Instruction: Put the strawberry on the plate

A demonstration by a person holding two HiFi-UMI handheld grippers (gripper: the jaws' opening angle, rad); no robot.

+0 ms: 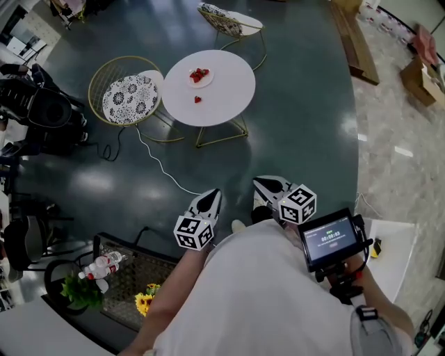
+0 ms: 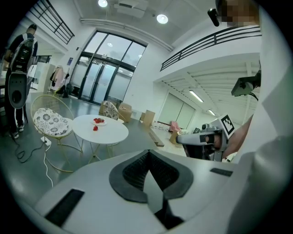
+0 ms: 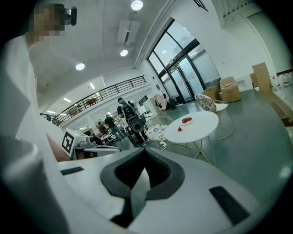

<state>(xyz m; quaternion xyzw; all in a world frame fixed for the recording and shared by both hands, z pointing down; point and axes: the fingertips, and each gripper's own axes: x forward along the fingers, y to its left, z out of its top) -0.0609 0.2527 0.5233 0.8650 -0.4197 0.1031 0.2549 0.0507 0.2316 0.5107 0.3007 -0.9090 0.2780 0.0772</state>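
A round white table (image 1: 221,94) stands far ahead on the dark floor. On it is a white plate (image 1: 200,76) holding a few strawberries, and one loose strawberry (image 1: 197,99) lies on the tabletop just in front of the plate. My left gripper (image 1: 211,194) and right gripper (image 1: 259,183) hover close to my body, far short of the table, both shut and empty. The left gripper view shows its shut jaws (image 2: 147,153), the table (image 2: 110,132) and the loose strawberry (image 2: 95,128). The right gripper view shows its shut jaws (image 3: 143,153), the plate (image 3: 186,121) and the loose strawberry (image 3: 179,129).
A wire chair with a patterned cushion (image 1: 130,99) stands left of the table, another chair (image 1: 226,21) behind it. A white cable (image 1: 163,167) runs across the floor. Black equipment (image 1: 42,111) is at the left, a wire basket (image 1: 132,274) with a bottle near my feet.
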